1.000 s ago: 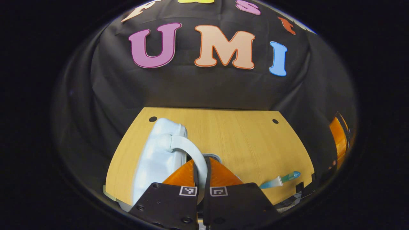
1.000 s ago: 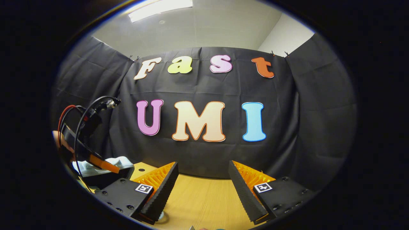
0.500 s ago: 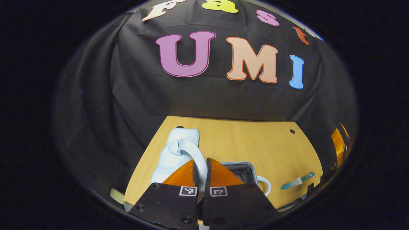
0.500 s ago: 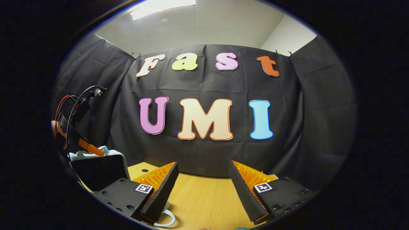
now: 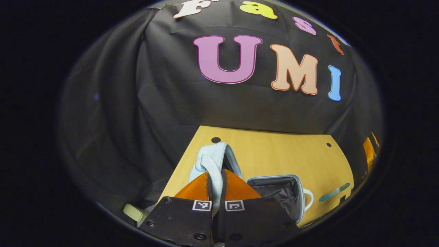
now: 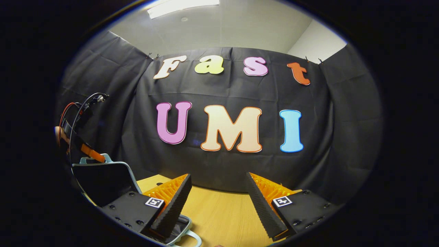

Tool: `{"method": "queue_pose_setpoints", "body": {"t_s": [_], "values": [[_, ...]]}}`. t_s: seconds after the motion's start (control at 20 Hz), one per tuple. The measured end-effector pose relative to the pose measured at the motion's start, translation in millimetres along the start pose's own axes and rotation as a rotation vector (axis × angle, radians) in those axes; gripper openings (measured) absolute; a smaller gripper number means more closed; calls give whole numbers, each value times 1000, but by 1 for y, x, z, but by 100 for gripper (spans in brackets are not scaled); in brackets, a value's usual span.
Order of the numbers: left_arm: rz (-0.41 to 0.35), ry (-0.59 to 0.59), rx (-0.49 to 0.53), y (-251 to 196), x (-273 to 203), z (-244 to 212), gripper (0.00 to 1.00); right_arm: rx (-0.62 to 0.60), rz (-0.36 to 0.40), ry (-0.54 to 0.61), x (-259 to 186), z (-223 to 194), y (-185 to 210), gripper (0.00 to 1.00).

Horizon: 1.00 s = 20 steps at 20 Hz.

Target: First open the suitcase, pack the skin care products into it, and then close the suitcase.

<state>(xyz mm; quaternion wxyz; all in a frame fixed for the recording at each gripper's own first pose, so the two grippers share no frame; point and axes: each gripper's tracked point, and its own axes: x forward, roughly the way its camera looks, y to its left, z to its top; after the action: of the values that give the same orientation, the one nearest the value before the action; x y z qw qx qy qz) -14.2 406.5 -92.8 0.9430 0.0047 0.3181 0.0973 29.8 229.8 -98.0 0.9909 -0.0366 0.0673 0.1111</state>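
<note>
My left gripper [image 5: 216, 181] is pinched tight on the suitcase lid's handle [image 5: 213, 164] at twelve o'clock, while my right gripper [image 6: 217, 195] hangs with fingers spread wide, gripping nothing.

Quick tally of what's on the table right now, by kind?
Suitcase: 1, open, lid handle held by the left tool
Teal tube: 1
Pale green item at the near edge: 1
Total: 3

Wall: black cloth [image 6: 223, 164] draped all round | Tabletop [image 5: 274, 154]: light wood, at 6 o'clock | Ceiling [image 6: 223, 31]: pale | Light [image 6: 181, 5]: strip lamp at 11 o'clock
</note>
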Motion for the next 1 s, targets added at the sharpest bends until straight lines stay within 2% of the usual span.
{"method": "queue_pose_setpoints", "body": {"t_s": [0.6, 0.85, 1.0], "values": [[187, 63, -38, 108, 42, -41, 0, -20, -21, 36, 13, -15, 7, 99], [206, 150, -140, 131, 64, -84, 0, -29, -14, 55, 13, -23, 15, 99], [227, 193, -167, 150, 75, -115, 0, -44, -5, 60, 12, -24, 19, 99]]}}
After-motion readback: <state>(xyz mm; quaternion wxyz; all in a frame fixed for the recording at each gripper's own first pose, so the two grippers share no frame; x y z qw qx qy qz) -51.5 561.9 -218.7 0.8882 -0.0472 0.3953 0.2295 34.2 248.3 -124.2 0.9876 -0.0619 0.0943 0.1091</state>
